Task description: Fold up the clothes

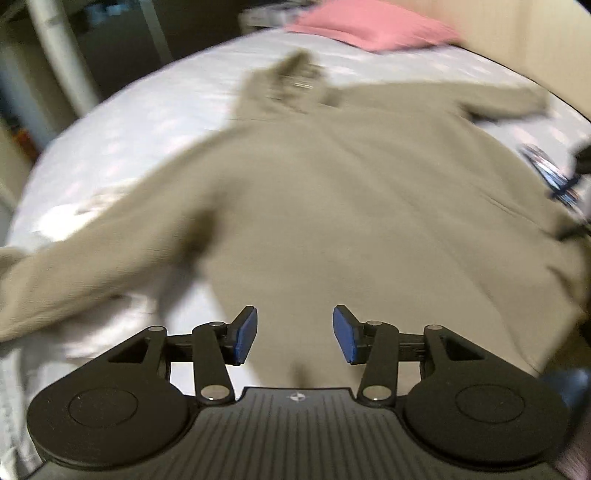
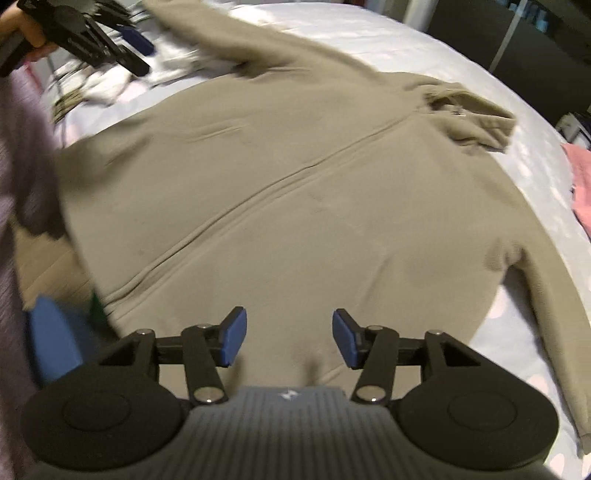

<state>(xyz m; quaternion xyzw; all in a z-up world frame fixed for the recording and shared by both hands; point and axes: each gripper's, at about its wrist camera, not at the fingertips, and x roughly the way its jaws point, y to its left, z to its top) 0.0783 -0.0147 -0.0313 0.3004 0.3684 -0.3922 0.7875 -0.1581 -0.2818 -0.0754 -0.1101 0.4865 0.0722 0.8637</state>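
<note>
An olive fleece zip jacket [image 1: 332, 203] lies spread out, front up, on a white bed [image 1: 147, 122], sleeves out to both sides. My left gripper [image 1: 295, 334] hovers open over its lower edge, with nothing between the blue pads. In the right wrist view the jacket [image 2: 295, 184] shows its zip line running diagonally and its collar at the upper right. My right gripper [image 2: 289, 338] is open above the hem, pads apart from the cloth. The left gripper [image 2: 138, 53] also appears there at the top left, in a hand, near the far sleeve.
A pink cloth [image 1: 369, 26] lies at the bed's far end, also seen as pink cloth [image 2: 580, 184]. A white pole [image 1: 62, 55] stands beside the bed. Pale crumpled items [image 2: 92, 85] lie near the far sleeve. A purple sleeve [image 2: 14, 184] and a blue object [image 2: 55, 339] sit at the left.
</note>
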